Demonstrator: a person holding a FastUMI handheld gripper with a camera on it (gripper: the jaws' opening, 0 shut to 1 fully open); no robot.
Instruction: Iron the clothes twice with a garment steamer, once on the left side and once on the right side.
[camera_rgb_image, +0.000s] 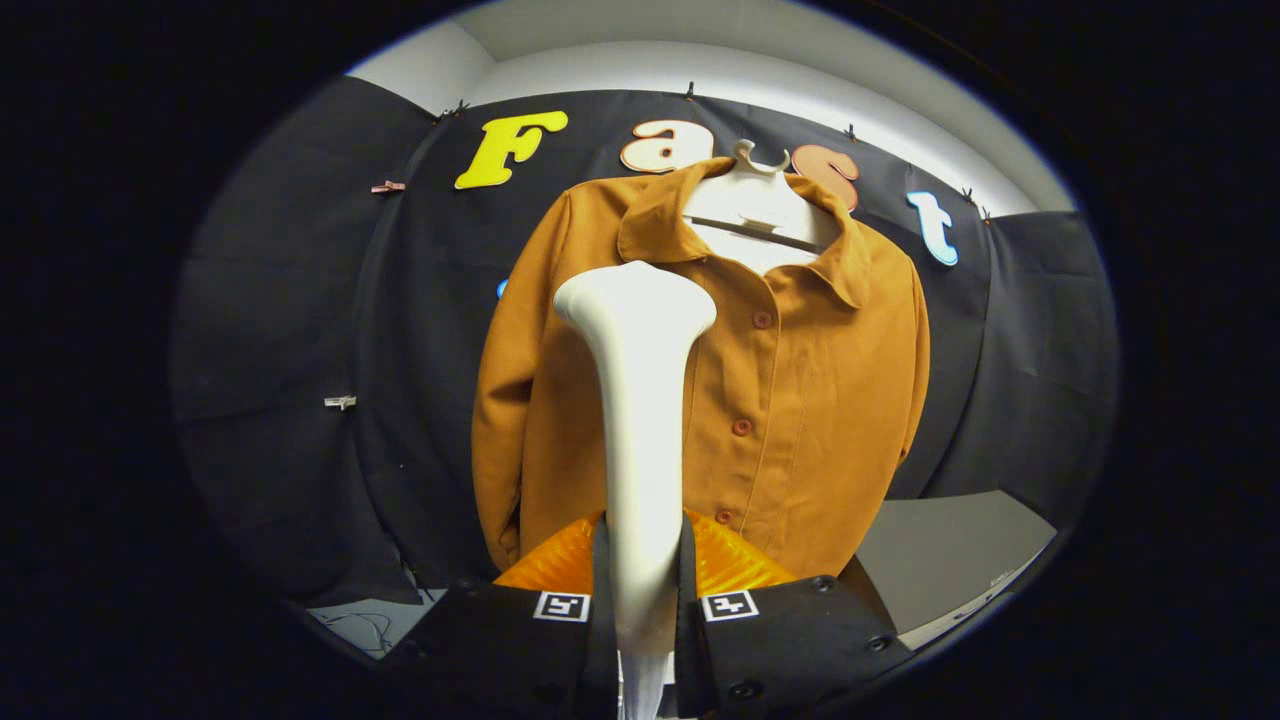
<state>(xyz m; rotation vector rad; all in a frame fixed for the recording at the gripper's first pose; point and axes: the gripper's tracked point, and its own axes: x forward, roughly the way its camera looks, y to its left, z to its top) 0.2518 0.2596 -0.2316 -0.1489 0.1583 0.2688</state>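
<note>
A brown-orange buttoned shirt hangs on a white hanger against the booth's wall, straight ahead of me. My gripper is shut on the handle of a white garment steamer, which stands upright between the fingers. The steamer's wide head reaches up to the shirt's left chest, just below the collar. Whether the head touches the cloth I cannot tell. The steamer hides a strip of the shirt's left half.
Black cloth forms the wall behind and to both sides of the shirt. A grey tabletop lies low to the right of the shirt. Some thin cables lie on a pale surface at the lower left.
</note>
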